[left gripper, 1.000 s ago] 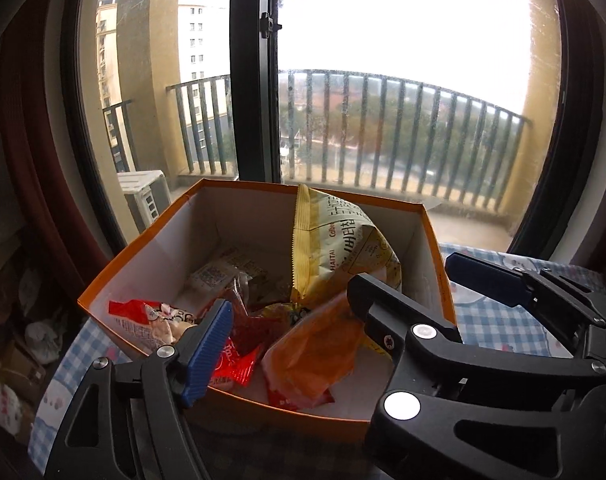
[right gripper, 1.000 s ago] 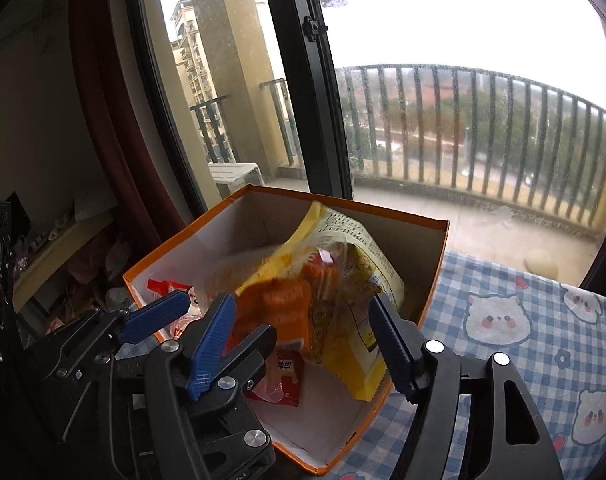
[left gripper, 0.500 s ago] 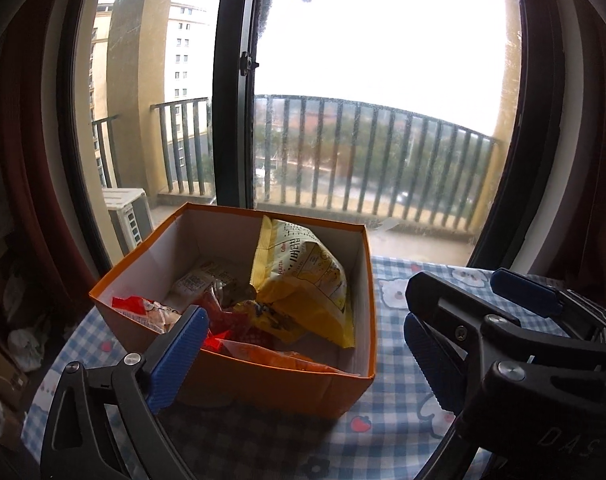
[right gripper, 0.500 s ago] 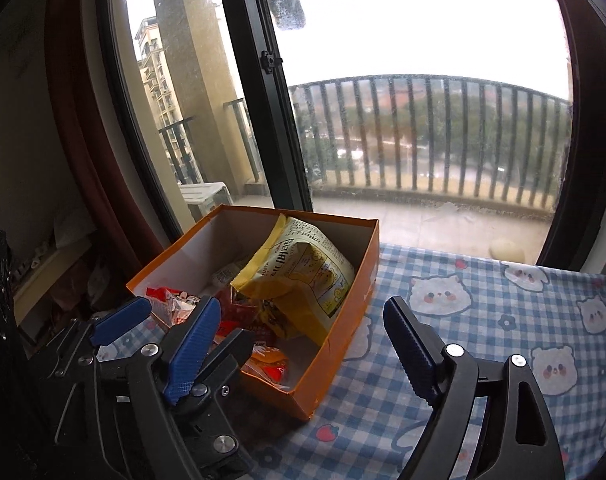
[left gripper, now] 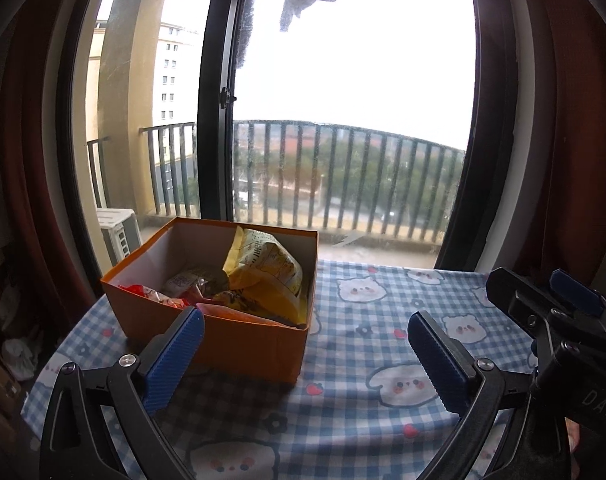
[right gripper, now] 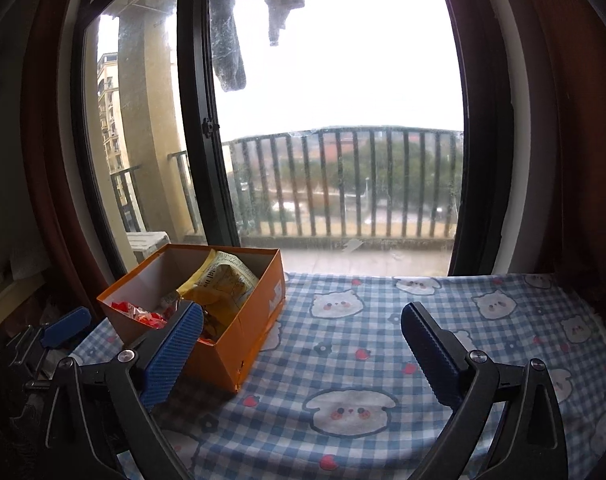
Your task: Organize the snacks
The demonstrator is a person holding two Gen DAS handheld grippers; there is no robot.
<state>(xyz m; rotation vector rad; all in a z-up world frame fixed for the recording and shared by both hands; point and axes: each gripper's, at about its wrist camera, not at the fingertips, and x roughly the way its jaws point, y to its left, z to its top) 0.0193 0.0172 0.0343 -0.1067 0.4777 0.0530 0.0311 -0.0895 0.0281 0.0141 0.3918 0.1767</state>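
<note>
Strong daylight enters through the tall glass balcony window at the far side, and the overcast sky there is overexposed to plain white. The dark red curtains on left and right stay deep in shadow. The blue-and-white checked tablecloth is softly lit, with a weak shadow beside the open orange cardboard box. Straight frames bend at the edges; both pictures are sharp.

Orange cardboard box – open-topped, white inside, upright at the table's left end; holds a large yellow snack bag leaning upright, red packets – low at left
</note>
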